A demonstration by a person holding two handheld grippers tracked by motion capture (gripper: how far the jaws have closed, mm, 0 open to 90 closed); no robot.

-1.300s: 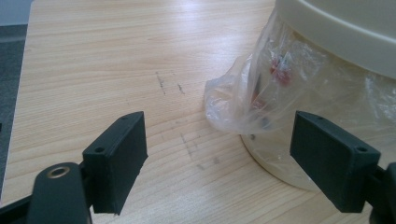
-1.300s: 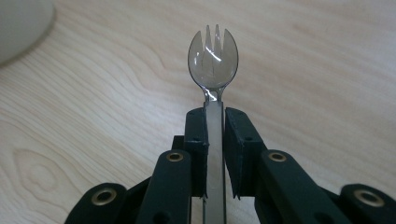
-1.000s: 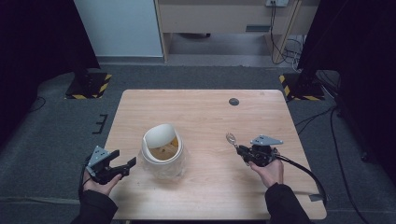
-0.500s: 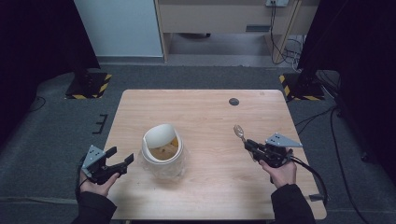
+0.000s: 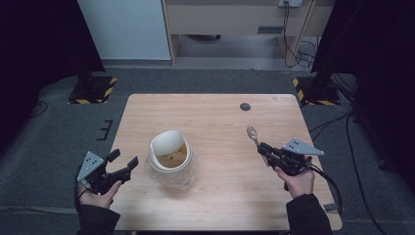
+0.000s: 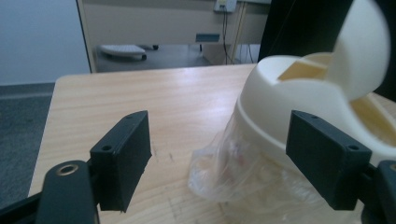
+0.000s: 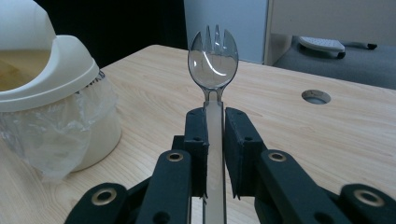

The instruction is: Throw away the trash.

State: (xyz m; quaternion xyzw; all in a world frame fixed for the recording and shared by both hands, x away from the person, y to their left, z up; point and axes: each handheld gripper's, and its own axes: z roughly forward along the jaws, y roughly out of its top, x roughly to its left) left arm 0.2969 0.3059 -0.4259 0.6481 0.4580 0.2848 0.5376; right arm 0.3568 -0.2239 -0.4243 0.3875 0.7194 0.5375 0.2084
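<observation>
A cream bin [image 5: 169,156] with a tilted swing lid and a clear plastic liner stands on the wooden table [image 5: 210,112], left of centre. My left gripper [image 5: 125,159] hovers just left of it, jaws open and empty. In the left gripper view the bin [image 6: 280,93] sits ahead and to the right, partly behind the right jaw of the left gripper [image 6: 219,154]. My right gripper [image 5: 263,148] is shut on the handle of a clear plastic spork [image 5: 252,133], held above the table right of the bin. The spork [image 7: 213,63] sticks straight out from the right gripper [image 7: 215,126], with the bin [image 7: 46,70] off to the left.
A round cable hole [image 5: 245,106] sits in the table near its far edge. Grey carpet surrounds the table, with black stands with striped bases [image 5: 93,90] at the far corners and cables [image 5: 293,34] behind.
The right gripper has lifted and shifted right with the spork in it. The left gripper has risen a little beside the bin, its jaws still apart.
</observation>
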